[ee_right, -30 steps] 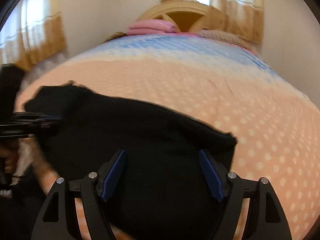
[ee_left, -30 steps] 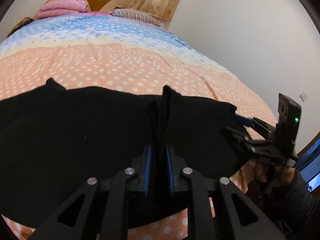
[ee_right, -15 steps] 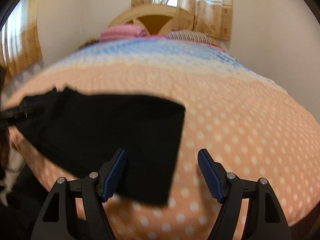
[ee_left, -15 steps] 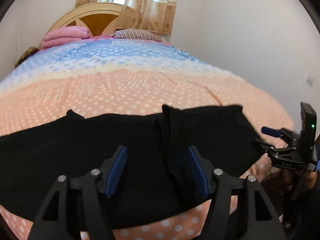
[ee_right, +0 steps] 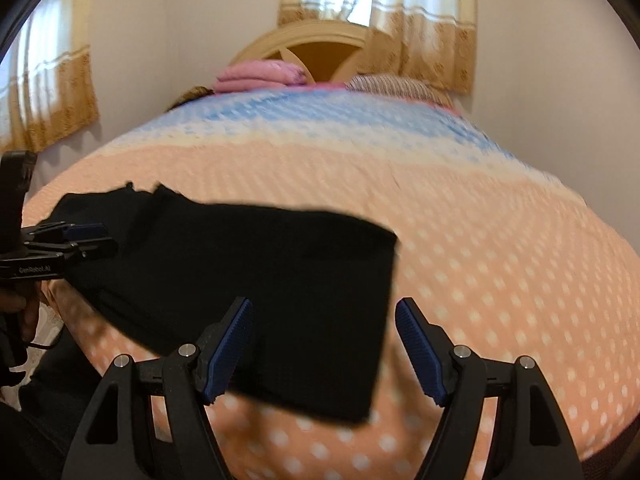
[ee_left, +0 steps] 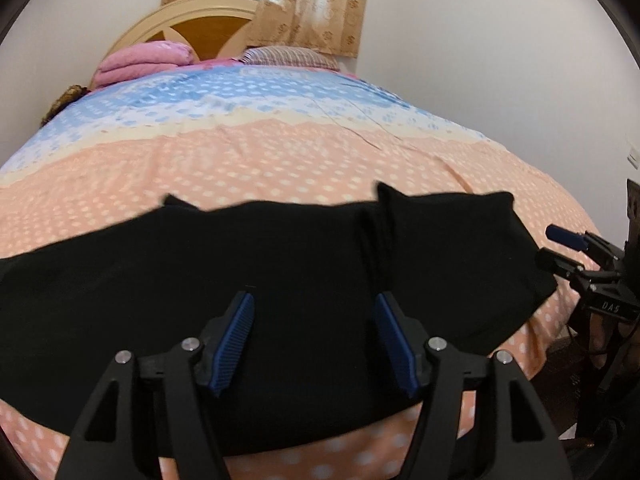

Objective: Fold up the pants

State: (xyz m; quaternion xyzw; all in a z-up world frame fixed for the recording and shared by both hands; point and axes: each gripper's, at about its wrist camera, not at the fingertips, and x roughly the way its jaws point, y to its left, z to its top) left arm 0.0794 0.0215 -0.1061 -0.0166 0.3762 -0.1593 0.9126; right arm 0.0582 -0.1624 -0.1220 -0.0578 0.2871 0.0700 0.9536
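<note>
Bedroom, dotted bed (ee_left: 280,160): black pants (ee_left: 280,280) lie flat along its lower edge, across mid-frame. Left tool (ee_left: 314,340) and right tool (ee_right: 324,352) both gape, holding nothing. Release looks done; next calls for regrasping an end. A second ago, left pinched a ridge.

Pants (ee_left: 280,280): plain black, no pattern. Bedspread (ee_left: 280,160): peach w/ white dots near end, cream band, then blue/white w/ blue dots at far end. Blanket (ee_left: 140,60): pink, folded. Pillow (ee_left: 288,56): fine pink/grey stripes. Headboard (ee_left: 208,24): cream frame, brown panels. Curtains (ee_left: 304,12): white top, tan floral border. Walls: white. Left hand-held gripper (ee_left: 314,340): black body, blue ribbed pads (ee_left: 236,332). Right hand-held gripper (ee_right: 324,348): same.
</note>
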